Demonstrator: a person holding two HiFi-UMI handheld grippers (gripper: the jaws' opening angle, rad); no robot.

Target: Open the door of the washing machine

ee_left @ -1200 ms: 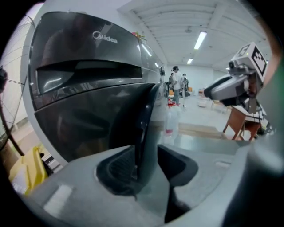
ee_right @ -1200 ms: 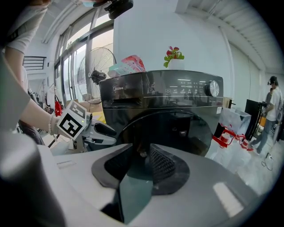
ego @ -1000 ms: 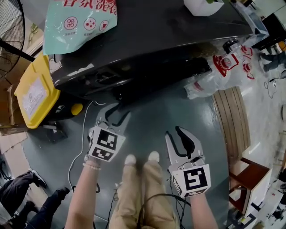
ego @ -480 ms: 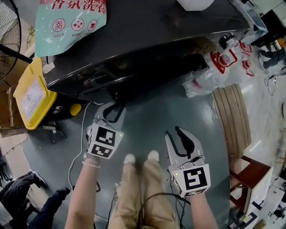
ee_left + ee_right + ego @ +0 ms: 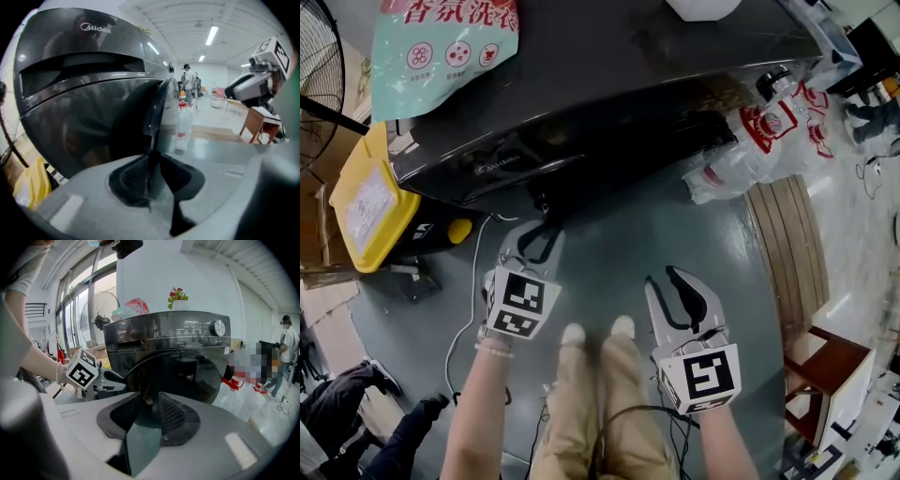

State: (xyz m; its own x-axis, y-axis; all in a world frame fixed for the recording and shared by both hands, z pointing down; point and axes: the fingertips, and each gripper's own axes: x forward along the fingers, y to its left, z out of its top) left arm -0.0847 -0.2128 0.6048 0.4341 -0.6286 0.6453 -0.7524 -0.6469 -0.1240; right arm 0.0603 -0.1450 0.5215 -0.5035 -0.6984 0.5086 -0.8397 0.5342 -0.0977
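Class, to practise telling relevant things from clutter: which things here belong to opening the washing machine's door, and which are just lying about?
In the job:
- washing machine
- door
- left gripper, whose jaws have just been closing and now pinch the door's edge

Lying about:
- detergent bag on the machine
- yellow bin
- plastic bags
- fan

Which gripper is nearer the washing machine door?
Left. The left gripper has just been closing its jaws on the edge of the door; the right gripper hangs back from it, empty.
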